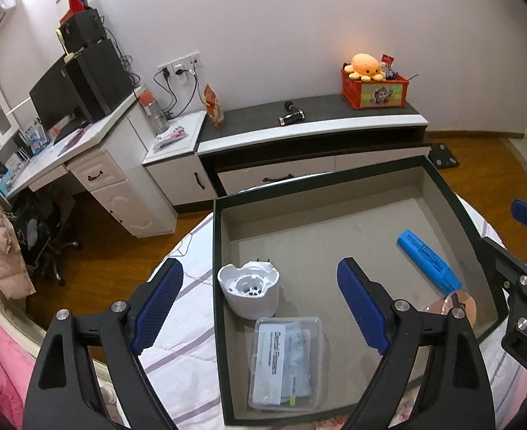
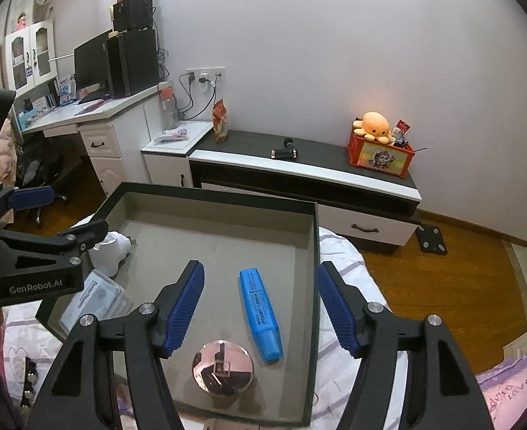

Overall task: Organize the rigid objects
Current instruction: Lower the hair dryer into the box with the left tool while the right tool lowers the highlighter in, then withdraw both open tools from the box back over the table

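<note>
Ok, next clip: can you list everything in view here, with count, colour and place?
box: 1, dark rim, grey inside, on the bed
white holder: 1, white, box's left side
clear case: 1, transparent with a label, in front of the holder
highlighter: 1, blue, box's right side
round mirror: 1, shiny, near edge beside the highlighter
bedspread: 1, white with purple stripes, under the box
crate: 1, red, on the low cabinet, orange plush on top
left gripper: 1, black, blue pads, open above the box
right gripper: 1, same, open over the highlighter

White wall (image 1: 299,18), wood floor (image 2: 460,286) — desk (image 1: 95,136) w/ low cabinet (image 2: 299,168).
</note>
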The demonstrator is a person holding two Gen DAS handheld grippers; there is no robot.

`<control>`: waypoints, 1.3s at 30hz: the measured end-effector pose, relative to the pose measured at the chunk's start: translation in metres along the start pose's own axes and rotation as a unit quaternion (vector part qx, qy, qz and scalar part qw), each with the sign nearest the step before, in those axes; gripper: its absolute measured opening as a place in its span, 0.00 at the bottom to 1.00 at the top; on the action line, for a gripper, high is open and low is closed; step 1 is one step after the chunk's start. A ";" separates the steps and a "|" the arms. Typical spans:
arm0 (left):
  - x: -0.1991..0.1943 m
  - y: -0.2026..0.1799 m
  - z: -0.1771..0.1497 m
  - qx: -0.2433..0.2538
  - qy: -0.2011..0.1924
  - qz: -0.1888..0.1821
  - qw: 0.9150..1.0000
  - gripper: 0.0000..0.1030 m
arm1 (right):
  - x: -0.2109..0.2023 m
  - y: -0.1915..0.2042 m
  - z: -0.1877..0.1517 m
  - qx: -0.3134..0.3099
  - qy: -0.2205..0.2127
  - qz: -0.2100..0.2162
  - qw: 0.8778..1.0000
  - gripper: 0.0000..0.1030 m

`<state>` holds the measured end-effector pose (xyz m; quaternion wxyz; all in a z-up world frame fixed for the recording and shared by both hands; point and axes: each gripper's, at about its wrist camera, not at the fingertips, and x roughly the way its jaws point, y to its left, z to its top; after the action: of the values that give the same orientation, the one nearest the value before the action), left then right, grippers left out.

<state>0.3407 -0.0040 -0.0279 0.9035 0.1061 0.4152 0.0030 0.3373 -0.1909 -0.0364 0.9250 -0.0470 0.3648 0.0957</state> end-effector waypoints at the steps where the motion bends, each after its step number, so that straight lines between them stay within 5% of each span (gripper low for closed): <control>1: -0.004 0.001 -0.002 -0.001 -0.001 0.000 1.000 0.87 | -0.005 0.000 -0.002 -0.002 -0.002 -0.002 1.000 0.65; 19: -0.140 0.021 -0.097 -0.022 -0.075 0.034 0.996 0.95 | -0.136 0.019 -0.067 0.001 -0.055 -0.009 0.998 0.65; 34: -0.192 0.023 -0.194 -0.071 -0.090 0.007 0.993 0.97 | -0.216 0.045 -0.139 0.010 -0.100 0.000 0.995 0.74; 39: -0.201 0.023 -0.208 -0.081 -0.100 0.023 0.991 1.00 | -0.222 0.049 -0.152 0.024 -0.106 0.008 0.994 0.76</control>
<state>0.0549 0.0389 -0.0044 0.9459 0.0420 0.3182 0.0469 0.0669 -0.1985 0.0033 0.9584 -0.0109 0.2674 0.0989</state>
